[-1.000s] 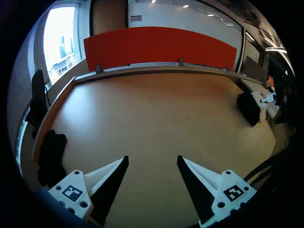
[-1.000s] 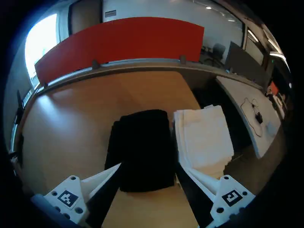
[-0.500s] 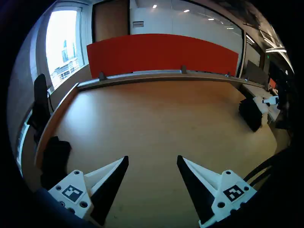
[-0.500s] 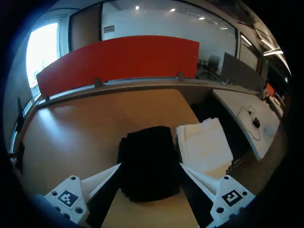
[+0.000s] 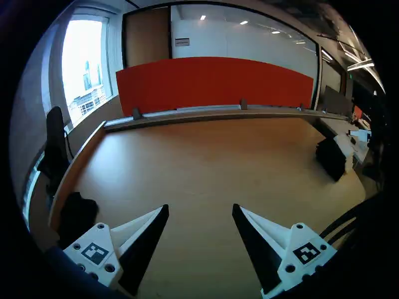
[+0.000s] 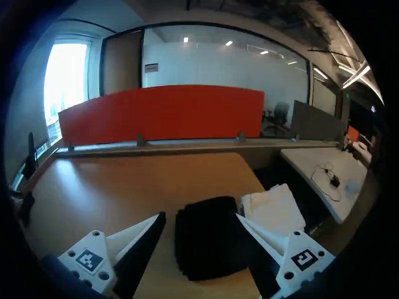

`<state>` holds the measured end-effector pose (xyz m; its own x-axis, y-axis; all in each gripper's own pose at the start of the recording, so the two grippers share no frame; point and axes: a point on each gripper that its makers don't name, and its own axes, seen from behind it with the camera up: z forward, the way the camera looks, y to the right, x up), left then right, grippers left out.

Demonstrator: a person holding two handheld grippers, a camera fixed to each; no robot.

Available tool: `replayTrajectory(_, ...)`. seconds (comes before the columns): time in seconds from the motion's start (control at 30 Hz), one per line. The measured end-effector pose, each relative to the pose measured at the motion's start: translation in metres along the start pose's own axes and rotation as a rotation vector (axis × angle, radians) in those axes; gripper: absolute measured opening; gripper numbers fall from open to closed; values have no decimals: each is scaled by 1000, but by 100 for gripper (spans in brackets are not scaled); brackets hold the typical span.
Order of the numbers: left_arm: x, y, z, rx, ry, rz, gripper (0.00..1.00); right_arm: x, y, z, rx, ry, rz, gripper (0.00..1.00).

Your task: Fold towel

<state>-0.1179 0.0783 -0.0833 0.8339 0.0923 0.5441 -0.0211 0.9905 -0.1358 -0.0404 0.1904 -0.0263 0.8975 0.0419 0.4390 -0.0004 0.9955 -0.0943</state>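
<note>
The right gripper (image 6: 199, 215) has its fingers spread wide with nothing held between them. The left gripper (image 5: 199, 207) is the same, wide apart and empty, over the bare pale wooden worktop (image 5: 209, 159). Outward from the right fingers, a stack of black folded towels (image 6: 207, 244) lies on the worktop on the near side of the long red partition panel (image 6: 159, 114), below the panel's right half. A pile of white folded towels (image 6: 274, 212) sits nearer the panel's right end, at the worktop's side edge. The likely trouble is a pinch meant for one black towel taking several layers at once, since the edges blur together in such dark cloth. A sideways nudge from a finger could also tip the white pile over that edge. The left gripper is well apart from the towels, off toward the panel's left end, so it cannot steady them. The black stack looks thick, soft and square-cornered, and appears neatly folded already.
</note>
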Motion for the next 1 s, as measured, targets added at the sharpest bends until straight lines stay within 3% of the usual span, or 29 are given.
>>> replayTrajectory(0.5, 47, -22, 6, 32, 128, -24, 94, 54, -58, -27, 39, 212, -45, 97)
replayTrajectory(0.8, 73, -38, 11, 54, 217, -55, 94, 72, -94, -31, 65, 274, -74, 98)
replayTrajectory(1.0, 89, -44, 13, 55, 276, -79, 94, 87, -120, -33, 82, 311, -59, 99)
